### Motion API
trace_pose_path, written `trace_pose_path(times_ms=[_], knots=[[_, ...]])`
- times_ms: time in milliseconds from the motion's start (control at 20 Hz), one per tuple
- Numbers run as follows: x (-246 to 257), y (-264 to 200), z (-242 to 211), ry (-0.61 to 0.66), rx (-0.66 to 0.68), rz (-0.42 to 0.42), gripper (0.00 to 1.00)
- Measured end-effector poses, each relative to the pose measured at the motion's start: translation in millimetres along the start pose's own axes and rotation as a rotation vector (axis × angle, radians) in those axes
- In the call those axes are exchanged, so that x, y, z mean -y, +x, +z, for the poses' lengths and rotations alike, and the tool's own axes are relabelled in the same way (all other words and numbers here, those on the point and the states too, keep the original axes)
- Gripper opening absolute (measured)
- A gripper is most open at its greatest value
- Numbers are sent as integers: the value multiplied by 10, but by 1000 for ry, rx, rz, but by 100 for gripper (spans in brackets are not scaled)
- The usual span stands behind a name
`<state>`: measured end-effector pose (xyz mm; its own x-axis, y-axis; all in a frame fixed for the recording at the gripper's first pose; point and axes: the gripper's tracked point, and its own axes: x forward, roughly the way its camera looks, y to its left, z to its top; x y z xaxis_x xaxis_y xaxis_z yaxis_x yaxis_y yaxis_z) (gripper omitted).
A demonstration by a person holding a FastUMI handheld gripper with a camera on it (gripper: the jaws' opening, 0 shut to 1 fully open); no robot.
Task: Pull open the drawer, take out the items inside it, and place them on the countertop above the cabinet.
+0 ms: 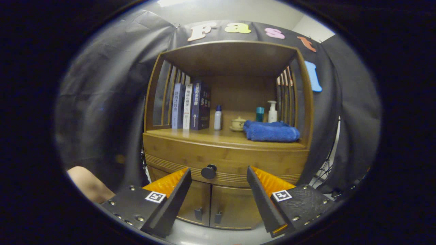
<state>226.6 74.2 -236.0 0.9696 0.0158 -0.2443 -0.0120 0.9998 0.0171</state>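
A wooden cabinet stands ahead of me. Its drawer [238, 160] is closed, with a round dark knob [208, 171] on its front. My gripper [218, 170] is open, and the knob sits just ahead, between the fingertips and nearer the left one, not touched. Above the drawer runs the countertop [204, 136], a wooden shelf inside an open niche. The drawer's contents are hidden.
On the countertop stand three books [190, 106], a small white bottle [218, 117], a lidded cup [237, 123], a teal bottle [260, 114], a pump bottle [271, 111] and a folded blue towel [270, 131]. Two lower doors [218, 206] sit under the drawer. A person's hand [89, 185] shows beside the left finger.
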Motion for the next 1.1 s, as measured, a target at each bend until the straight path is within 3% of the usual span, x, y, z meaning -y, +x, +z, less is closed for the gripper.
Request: trace_pose_path(times_ms=[150, 350, 500, 750, 950, 1100], knots=[[-167, 404, -178, -14, -38, 7, 98], [-224, 819, -391, -51, -74, -38, 73], [-157, 1053, -518, -33, -105, -85, 73], [-158, 1130, -542, -18, -98, -161, 41], [-162, 1146, -586, 30, -114, -200, 40], [-156, 1080, -557, 31, -133, -180, 33]])
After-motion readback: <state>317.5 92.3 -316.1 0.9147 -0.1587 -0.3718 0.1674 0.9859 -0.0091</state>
